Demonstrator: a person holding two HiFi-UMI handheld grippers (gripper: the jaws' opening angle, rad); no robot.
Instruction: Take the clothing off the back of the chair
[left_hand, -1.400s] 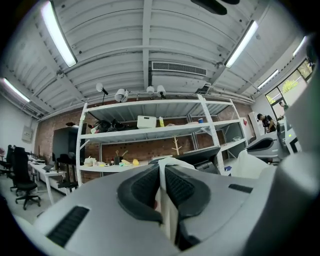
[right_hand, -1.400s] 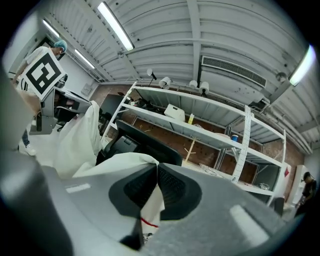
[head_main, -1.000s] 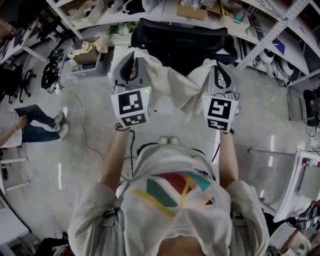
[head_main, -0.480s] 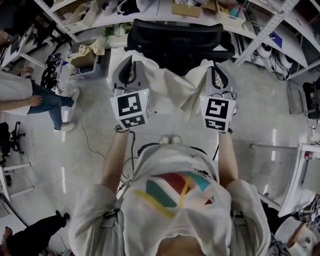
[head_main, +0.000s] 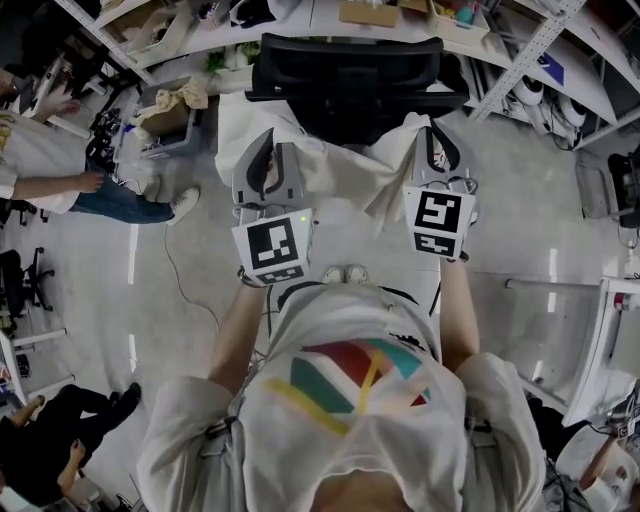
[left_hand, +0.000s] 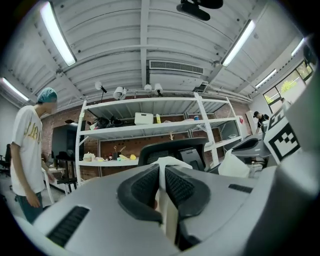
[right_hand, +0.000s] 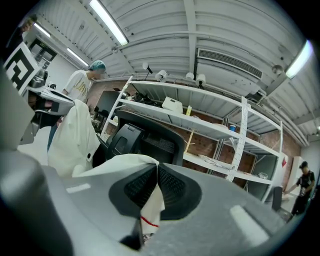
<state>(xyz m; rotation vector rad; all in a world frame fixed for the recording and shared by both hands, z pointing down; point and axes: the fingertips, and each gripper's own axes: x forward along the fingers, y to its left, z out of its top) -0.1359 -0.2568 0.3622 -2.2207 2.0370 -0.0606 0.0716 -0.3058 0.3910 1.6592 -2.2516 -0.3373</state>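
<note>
Left claw (left_hand: 161, 184): pinched tight on a fold of the white clothing (head_main: 345, 172). Right claw (right_hand: 154, 186): likewise clamped on a fold. The clothing hangs spread between both claws, at the near side of the black chair (head_main: 345, 70).

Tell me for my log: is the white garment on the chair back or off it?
Off: the left gripper and right gripper hold the garment stretched before the bare chair back.

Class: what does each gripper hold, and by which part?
The garment: left gripper pinches a fold at its left side, right gripper one at its right.
</note>
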